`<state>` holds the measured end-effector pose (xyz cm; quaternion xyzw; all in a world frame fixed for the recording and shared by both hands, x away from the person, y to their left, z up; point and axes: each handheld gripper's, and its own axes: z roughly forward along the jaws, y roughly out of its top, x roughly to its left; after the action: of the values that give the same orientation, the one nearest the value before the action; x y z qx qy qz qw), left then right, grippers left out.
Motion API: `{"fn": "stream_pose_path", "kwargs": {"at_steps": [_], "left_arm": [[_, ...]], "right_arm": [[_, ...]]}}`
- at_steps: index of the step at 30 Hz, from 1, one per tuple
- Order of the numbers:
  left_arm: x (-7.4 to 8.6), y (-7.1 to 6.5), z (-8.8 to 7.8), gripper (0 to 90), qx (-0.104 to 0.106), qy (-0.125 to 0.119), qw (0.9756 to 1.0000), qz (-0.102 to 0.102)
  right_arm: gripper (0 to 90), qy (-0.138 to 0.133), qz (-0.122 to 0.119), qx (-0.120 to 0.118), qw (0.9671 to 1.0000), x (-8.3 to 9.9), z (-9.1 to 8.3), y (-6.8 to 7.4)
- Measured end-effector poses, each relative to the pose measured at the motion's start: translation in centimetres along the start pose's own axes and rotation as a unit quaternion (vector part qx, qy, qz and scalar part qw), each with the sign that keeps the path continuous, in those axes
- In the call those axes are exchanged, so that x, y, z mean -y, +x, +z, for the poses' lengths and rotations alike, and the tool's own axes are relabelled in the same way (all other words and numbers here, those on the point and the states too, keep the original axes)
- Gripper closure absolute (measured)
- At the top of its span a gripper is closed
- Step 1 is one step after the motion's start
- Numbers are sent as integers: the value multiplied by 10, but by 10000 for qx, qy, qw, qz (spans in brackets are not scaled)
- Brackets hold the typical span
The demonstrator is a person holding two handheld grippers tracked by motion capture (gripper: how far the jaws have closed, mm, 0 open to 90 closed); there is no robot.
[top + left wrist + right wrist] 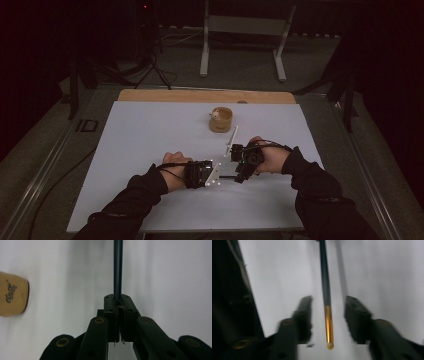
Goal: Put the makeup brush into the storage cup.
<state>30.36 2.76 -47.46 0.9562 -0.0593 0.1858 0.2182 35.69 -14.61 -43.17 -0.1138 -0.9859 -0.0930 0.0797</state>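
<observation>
- The landmark is a small wooden cup (220,120) standing on the white surface (150,135), toward its far side and about mid-width; something pale sits at its rim, too small to identify.
- A thin white stick (231,140) lies on the surface just nearer the person than the cup and slightly to its right.
- The left tongs (118,303) are on the person's side of the cup and a little to its left, well apart from it. In the left gripper view the 2 jaws are pressed together on the end of a dark slender rod (118,267), which runs straight away from them over the surface.
- In that same view the tan cup shows at the left edge.
- The right tongs (328,315) are on the person's side of the cup, a little to its right. Their 2 jaws are spread, with the rod's gold-coloured tip (328,326) lying between them, touching neither jaw.
</observation>
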Motion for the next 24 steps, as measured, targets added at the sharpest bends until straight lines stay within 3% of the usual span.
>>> {"fn": "stream_pose_path", "kwargs": {"at_steps": [2,6,8,13,18,23,24], "left_arm": [[1,1,0,865,-7,71,9999,-109],[3,4,-1,865,-42,123,9994,-311],[4,6,-1,865,-39,160,9986,-509],[9,12,-2,865,-82,313,9939,-1057],[15,16,-5,865,-57,237,9887,-1481],[21,18,-6,865,8,182,9838,-1781],[22,19,-6,865,2,137,9819,-1889]], "right_arm": [[465,-159,70,83,9998,2,-3,-1],[388,-464,177,339,9982,7,-9,-2],[358,-543,275,433,9972,11,-12,-3],[241,-1074,575,533,9911,26,-25,-9],[186,-1736,840,756,9783,44,-37,-12],[154,-2216,901,921,9666,59,-48,-8],[151,-2320,941,991,9631,61,-49,-6]]}}
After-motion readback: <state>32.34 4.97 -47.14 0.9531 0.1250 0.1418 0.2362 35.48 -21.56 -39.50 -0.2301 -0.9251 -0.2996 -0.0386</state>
